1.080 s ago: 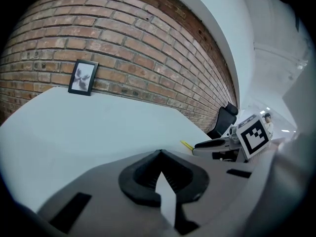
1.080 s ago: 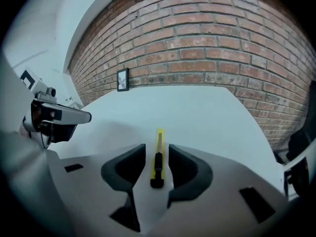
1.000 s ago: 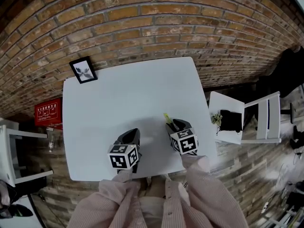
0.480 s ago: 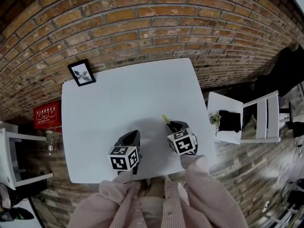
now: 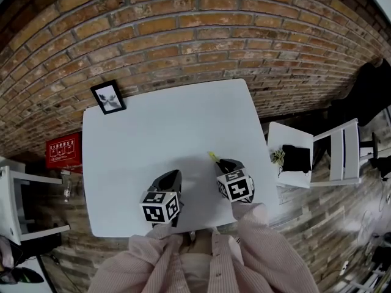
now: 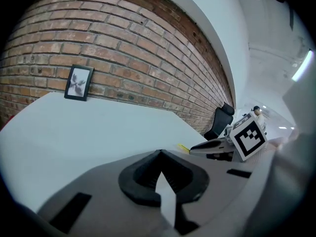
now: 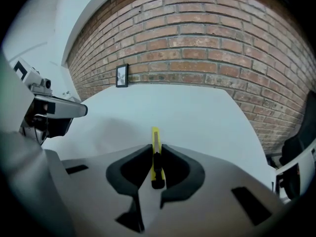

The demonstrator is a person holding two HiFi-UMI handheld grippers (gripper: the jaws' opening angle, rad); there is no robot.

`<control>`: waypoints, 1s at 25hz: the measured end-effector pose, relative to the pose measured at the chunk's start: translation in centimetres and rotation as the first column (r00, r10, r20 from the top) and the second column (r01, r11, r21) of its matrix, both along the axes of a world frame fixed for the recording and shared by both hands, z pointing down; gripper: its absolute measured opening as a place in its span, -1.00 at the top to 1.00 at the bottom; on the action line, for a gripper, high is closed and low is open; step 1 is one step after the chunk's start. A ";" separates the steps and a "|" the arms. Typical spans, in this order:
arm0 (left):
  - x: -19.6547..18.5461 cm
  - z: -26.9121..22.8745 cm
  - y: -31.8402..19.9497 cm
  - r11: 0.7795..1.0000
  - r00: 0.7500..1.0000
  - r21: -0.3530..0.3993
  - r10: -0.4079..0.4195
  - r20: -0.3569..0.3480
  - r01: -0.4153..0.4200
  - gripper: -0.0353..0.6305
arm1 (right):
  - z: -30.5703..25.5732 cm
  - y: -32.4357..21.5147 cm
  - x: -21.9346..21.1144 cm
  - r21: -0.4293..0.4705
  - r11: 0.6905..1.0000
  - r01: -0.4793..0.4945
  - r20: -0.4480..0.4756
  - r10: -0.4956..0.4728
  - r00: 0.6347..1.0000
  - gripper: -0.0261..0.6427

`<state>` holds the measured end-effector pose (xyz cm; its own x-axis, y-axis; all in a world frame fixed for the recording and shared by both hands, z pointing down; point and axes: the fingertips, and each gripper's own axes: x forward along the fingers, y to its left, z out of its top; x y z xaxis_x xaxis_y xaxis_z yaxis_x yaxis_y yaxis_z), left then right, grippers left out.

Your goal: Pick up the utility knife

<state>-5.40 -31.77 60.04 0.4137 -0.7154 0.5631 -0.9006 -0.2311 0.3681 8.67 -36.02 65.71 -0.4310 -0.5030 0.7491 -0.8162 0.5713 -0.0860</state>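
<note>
The brick wall (image 5: 183,35) stands behind the white bench (image 5: 159,127), along its far edge. My two forearms, in striped sleeves (image 5: 263,237), reach forward side by side over the near edge of the bench. Both tongs angle downward and away from me, toward the wall.

The left tongs (image 6: 159,153) are at the near left of the bench. Their jaws are together, with nothing between them.

The right tongs (image 7: 157,149) are just beside them on the right. Their jaws are closing, and the tips meet both sides of the knife.

A framed picture (image 5: 108,97) leans on the wall at the far left corner.

The yellow utility knife (image 7: 156,157) lies on the bench between the right jaws. Its tip points toward the wall.
</note>
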 end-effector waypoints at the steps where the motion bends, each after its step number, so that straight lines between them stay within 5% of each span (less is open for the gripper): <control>1: 0.0 -0.3 0.0 1.000 1.000 0.007 0.002 -0.003 -0.002 0.91 | -0.3 0.0 0.0 0.005 1.000 -0.004 0.010 0.004 1.000 0.74; 9: 0.1 -3.3 -0.2 0.993 0.999 0.110 0.045 -0.020 -0.043 0.91 | -3.4 0.6 -0.1 0.050 0.997 -0.063 0.181 0.053 0.982 0.74; 25: -1.5 -9.3 0.3 0.955 0.999 0.295 0.040 0.016 -0.043 0.91 | -12.0 2.1 0.7 0.191 0.964 -0.184 0.471 0.075 0.879 0.74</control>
<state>-6.94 -31.48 50.78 0.4415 -0.8329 0.3336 -0.8914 -0.3650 0.2686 9.40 -33.97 53.75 -0.6155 -0.7078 0.3467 -0.7850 0.5115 -0.3494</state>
